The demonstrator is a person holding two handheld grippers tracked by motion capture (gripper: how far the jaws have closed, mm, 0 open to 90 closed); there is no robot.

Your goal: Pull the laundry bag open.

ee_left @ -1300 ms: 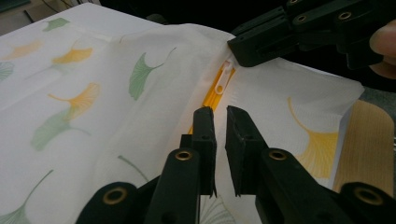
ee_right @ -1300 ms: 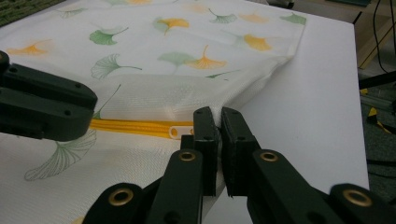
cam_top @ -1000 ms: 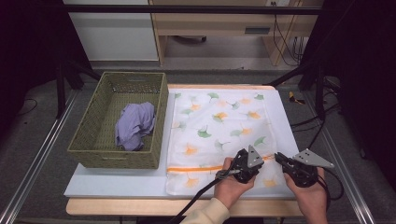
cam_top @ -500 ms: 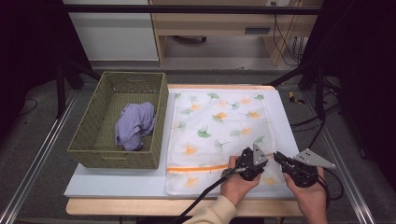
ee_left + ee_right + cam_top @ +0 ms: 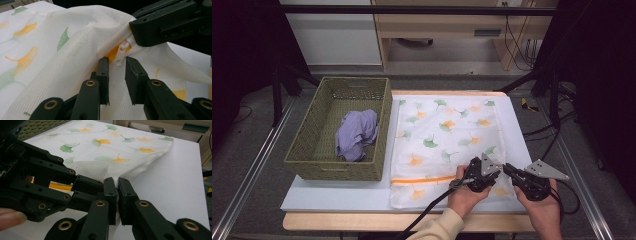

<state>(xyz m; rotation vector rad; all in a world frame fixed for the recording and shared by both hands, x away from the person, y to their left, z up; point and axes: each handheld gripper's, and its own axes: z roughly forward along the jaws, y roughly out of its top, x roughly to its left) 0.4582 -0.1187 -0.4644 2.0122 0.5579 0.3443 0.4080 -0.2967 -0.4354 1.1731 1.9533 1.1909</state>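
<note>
A white mesh bag [image 5: 447, 130] printed with ginkgo leaves lies flat on the table, its orange zipper [image 5: 422, 179] running along the near edge. My left gripper [image 5: 498, 171] is at the zipper's right end. Its jaws have just been opening, and in the left gripper view [image 5: 117, 72] they stand apart, with the white zipper pull [image 5: 121, 51] just past the fingertips and not pinched. My right gripper [image 5: 117, 185] is shut on a raised fold of the bag's mesh [image 5: 110, 171] right beside the pull. It also appears in the high view [image 5: 507, 169] and the left gripper view [image 5: 160, 27].
A green woven basket [image 5: 312, 165] stands left of the bag with a crumpled purple cloth [image 5: 357, 132] inside. A white board [image 5: 517, 130] covers the tabletop, with bare room to the right of the bag. Cables trail off the near edge.
My left gripper has edged a little to the right along the zipper, toward the right gripper. The right gripper has kept still on the mesh.
</note>
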